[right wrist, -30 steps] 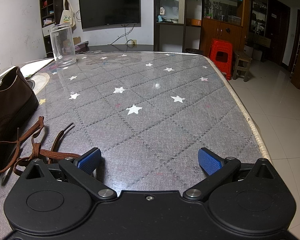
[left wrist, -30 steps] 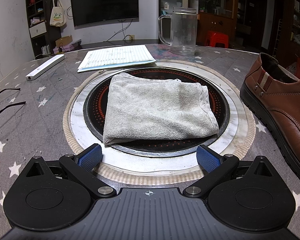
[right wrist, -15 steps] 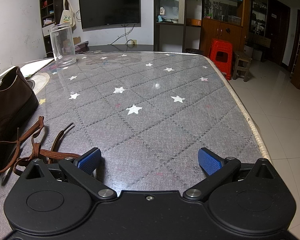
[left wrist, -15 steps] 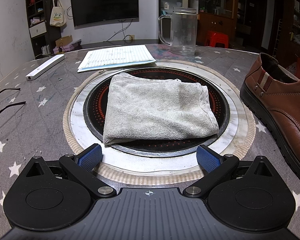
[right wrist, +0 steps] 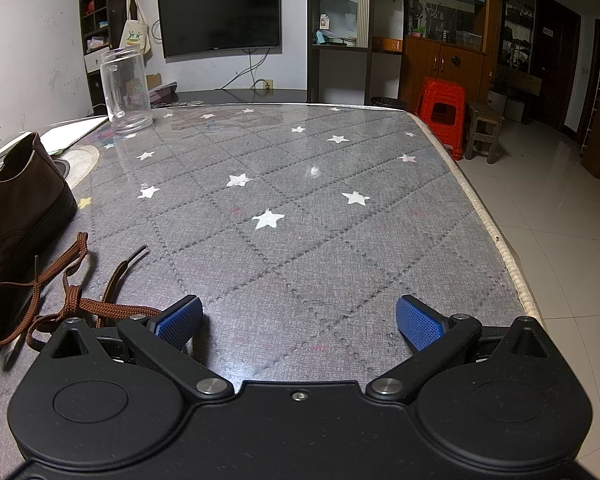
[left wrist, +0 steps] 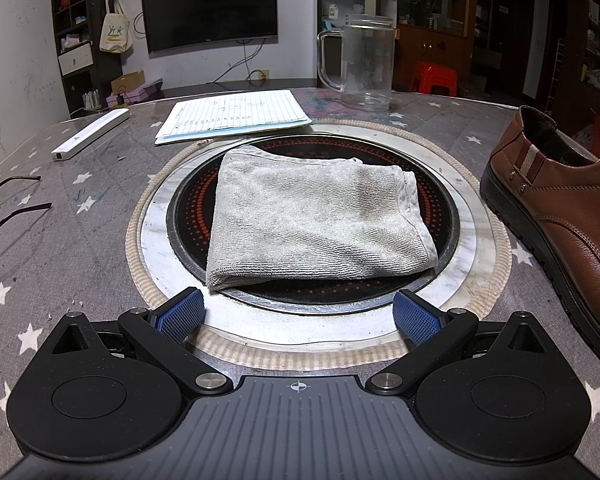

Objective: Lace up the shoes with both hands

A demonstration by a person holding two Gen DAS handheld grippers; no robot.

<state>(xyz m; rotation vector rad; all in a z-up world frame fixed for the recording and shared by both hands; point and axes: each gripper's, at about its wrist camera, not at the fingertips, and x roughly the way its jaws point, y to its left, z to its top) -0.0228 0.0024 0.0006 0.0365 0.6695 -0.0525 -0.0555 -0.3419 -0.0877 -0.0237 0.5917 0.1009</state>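
Nothing has moved since the earlier frames. Left gripper (left wrist: pixel 298 314) and right gripper (right wrist: pixel 300 322) both gape wide, empty. Brown shoe (left wrist: pixel 560 216) lies at right edge of left view, long axis running toward camera. Loose lace (right wrist: pixel 80 300) trails lower left in right view, just beside the right gripper's left finger; right hand nearer.

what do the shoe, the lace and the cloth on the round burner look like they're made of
Shoe: looks like smooth brown leather, semi-gloss, creased and stitched, on a black ridged sole that may be rubber.
Lace: flat woven brown fabric, matte; its weave shows.
Cloth: grey terry towelling, looped ribbed pile, folded.
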